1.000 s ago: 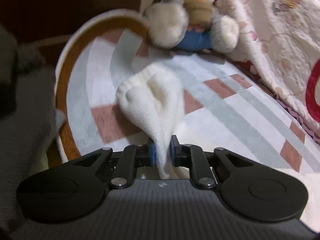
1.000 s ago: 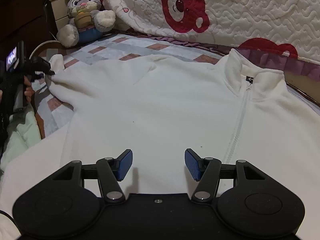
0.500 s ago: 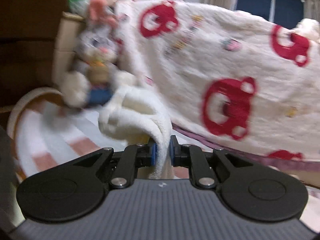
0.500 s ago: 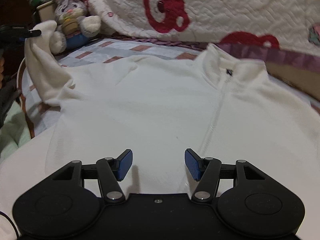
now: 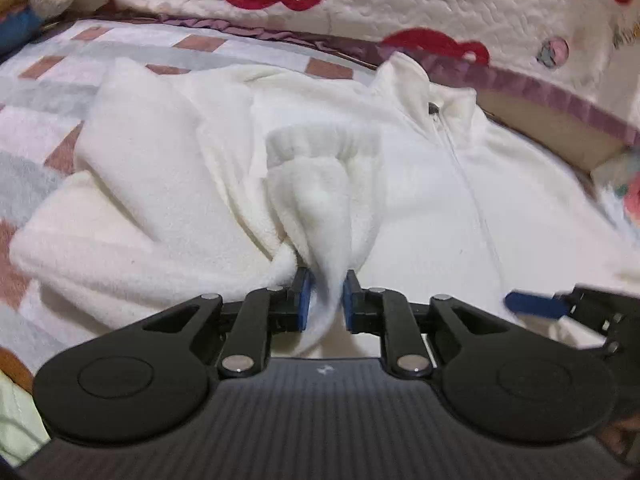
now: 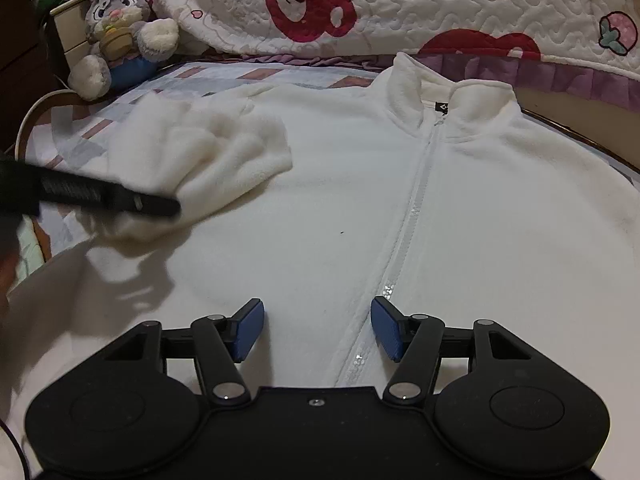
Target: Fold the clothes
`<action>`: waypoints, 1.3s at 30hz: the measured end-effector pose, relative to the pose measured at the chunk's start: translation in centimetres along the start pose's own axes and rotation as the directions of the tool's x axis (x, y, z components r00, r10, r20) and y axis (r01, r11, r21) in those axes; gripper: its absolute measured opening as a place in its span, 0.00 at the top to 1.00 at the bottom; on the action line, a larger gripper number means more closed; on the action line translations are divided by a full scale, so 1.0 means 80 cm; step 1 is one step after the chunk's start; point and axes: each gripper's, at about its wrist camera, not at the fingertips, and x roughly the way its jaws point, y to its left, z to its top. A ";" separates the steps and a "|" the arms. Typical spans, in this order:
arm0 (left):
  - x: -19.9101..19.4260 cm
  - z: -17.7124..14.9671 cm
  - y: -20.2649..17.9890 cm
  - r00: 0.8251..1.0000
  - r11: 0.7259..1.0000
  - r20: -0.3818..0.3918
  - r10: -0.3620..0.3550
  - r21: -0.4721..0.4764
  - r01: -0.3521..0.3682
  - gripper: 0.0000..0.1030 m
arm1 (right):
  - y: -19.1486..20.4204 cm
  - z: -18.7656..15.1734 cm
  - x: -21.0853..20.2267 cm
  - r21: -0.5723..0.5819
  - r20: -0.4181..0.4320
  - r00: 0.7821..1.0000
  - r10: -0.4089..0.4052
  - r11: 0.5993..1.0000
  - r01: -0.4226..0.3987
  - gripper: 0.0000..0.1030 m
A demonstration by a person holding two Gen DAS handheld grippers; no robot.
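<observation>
A white fleece zip jacket (image 6: 460,208) lies front up on the bed, collar at the far side. My left gripper (image 5: 323,304) is shut on the jacket's left sleeve (image 5: 320,200) near the cuff and holds it folded over the chest; the sleeve also shows in the right wrist view (image 6: 200,160). The left gripper appears there as a blurred black bar (image 6: 100,194). My right gripper (image 6: 318,330) is open and empty, low over the jacket's lower front beside the zipper (image 6: 412,208). Its blue pad shows in the left wrist view (image 5: 532,306).
A quilt with red bears (image 6: 400,4) is heaped along the far side. A plush rabbit (image 6: 120,32) sits at the far left by a cabinet. The checked bedsheet (image 5: 40,92) shows left of the jacket. The bed's wooden rim (image 6: 32,108) curves along the left.
My left gripper has lifted the sleeve off the sheet at the left and carried it right, over the jacket's chest. The right gripper has stayed open over the lower front.
</observation>
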 end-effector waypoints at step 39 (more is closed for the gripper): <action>-0.027 0.011 0.226 0.988 0.920 0.072 0.137 -0.378 -0.100 0.33 | 0.086 0.158 0.095 -0.022 0.030 0.995 0.096 0.995 -0.095 0.87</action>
